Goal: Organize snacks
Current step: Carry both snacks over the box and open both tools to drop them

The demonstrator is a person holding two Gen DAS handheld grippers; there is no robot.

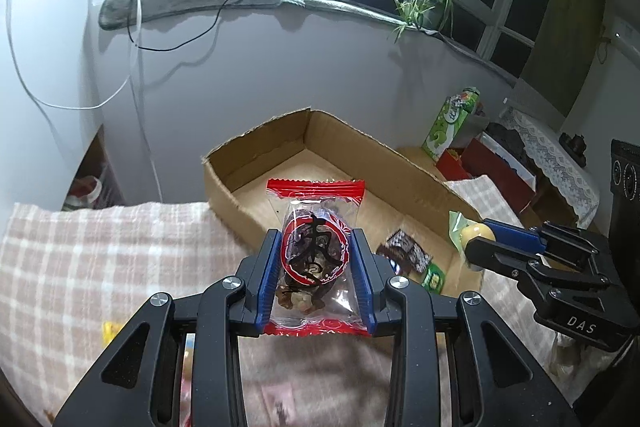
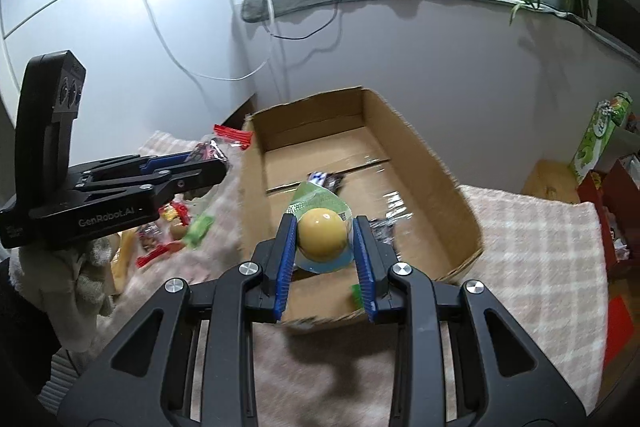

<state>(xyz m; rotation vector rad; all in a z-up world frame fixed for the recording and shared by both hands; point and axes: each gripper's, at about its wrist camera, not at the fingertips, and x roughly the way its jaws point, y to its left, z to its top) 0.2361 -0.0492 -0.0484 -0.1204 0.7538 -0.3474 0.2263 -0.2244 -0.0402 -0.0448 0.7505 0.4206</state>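
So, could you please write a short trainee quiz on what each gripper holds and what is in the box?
1. True or false: the left gripper is shut on a red-edged clear packet.
2. What does the right gripper hold? A) a yellow ball-shaped snack in a green wrapper B) a dark wrapper C) nothing
3. Fill in: a dark wrapper already lies inside the cardboard ____.

Key: 1 true; 2 A; 3 box.
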